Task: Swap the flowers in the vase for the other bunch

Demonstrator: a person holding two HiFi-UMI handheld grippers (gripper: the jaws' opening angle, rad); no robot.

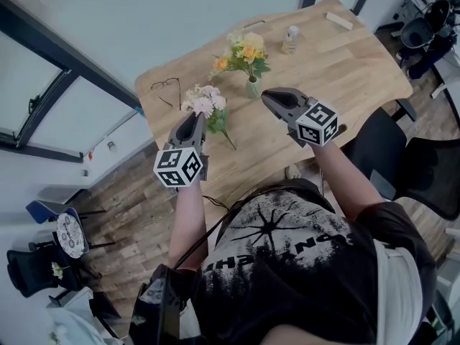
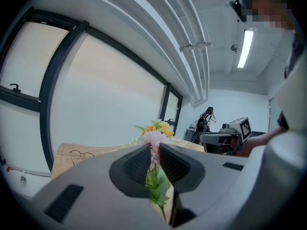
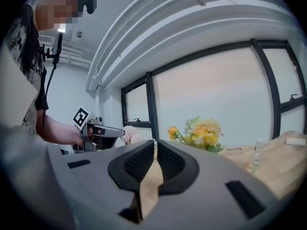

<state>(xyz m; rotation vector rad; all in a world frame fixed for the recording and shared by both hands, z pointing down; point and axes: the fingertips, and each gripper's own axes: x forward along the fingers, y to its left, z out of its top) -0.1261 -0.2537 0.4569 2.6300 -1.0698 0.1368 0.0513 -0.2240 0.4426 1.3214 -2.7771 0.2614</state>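
A small green vase [image 1: 252, 88] stands mid-table with a yellow and orange bunch [image 1: 243, 52] in it. My left gripper [image 1: 201, 121] is shut on the stems of a pink bunch [image 1: 204, 101], held above the table left of the vase. In the left gripper view the pink blooms [image 2: 154, 139] stick out past the jaws and green leaves [image 2: 157, 186] hang behind them. My right gripper [image 1: 265, 96] is shut on nothing, just right of the vase. In the right gripper view its jaws meet [image 3: 155, 147], with the yellow bunch [image 3: 200, 134] ahead.
The wooden table [image 1: 345, 70] carries a pair of glasses [image 1: 166, 87] at the left, a small clear bottle [image 1: 291, 39] behind the vase and a wooden block [image 1: 338, 21] at the far edge. Black chairs [image 1: 420, 167] stand to the right.
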